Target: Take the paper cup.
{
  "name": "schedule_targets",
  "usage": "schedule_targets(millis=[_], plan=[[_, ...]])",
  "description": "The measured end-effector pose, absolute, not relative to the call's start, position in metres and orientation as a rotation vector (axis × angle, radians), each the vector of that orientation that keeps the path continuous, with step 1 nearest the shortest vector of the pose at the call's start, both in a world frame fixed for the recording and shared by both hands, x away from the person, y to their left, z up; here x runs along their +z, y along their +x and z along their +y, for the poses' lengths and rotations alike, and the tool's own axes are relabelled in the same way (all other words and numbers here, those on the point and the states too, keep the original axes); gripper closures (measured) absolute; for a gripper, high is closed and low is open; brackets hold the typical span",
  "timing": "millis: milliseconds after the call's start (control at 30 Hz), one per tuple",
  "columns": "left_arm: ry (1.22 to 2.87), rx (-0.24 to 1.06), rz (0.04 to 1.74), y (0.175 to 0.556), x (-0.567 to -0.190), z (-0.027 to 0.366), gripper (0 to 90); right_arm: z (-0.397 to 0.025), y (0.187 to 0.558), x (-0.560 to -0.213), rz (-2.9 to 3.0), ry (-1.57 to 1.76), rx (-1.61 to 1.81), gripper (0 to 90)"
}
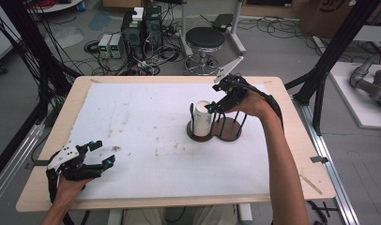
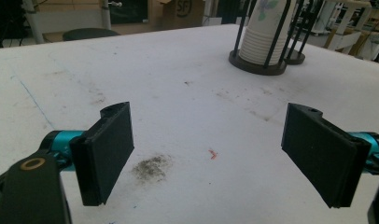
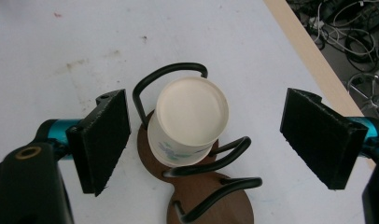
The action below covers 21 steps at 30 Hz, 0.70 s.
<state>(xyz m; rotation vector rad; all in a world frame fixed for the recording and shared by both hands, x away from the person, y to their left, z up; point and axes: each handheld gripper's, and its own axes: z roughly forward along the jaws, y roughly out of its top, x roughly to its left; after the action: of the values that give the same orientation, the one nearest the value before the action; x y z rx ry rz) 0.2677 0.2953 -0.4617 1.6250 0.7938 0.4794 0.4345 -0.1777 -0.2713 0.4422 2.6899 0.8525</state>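
Open right gripper [image 3: 204,142] above cup stack [image 3: 190,121] in holder [image 3: 211,196].

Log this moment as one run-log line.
right gripper: open, above paper cup stack in wire cup holder | left gripper: open, idle over white mat | cups: not gripped

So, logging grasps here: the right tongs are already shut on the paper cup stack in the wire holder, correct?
Not quite. The right tongs are open, their jaws standing apart on either side of the paper cup stack in the wire holder, as the right gripper view shows.
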Motion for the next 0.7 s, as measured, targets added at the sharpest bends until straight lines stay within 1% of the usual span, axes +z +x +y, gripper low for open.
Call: schedule_targets(millis=[700], plan=[[1.630, 0.479, 0.802, 0.268, -0.462, 0.295, 16.7, -0.143, 0.449, -0.290, 2.783, 0.372, 0.582, 16.8]])
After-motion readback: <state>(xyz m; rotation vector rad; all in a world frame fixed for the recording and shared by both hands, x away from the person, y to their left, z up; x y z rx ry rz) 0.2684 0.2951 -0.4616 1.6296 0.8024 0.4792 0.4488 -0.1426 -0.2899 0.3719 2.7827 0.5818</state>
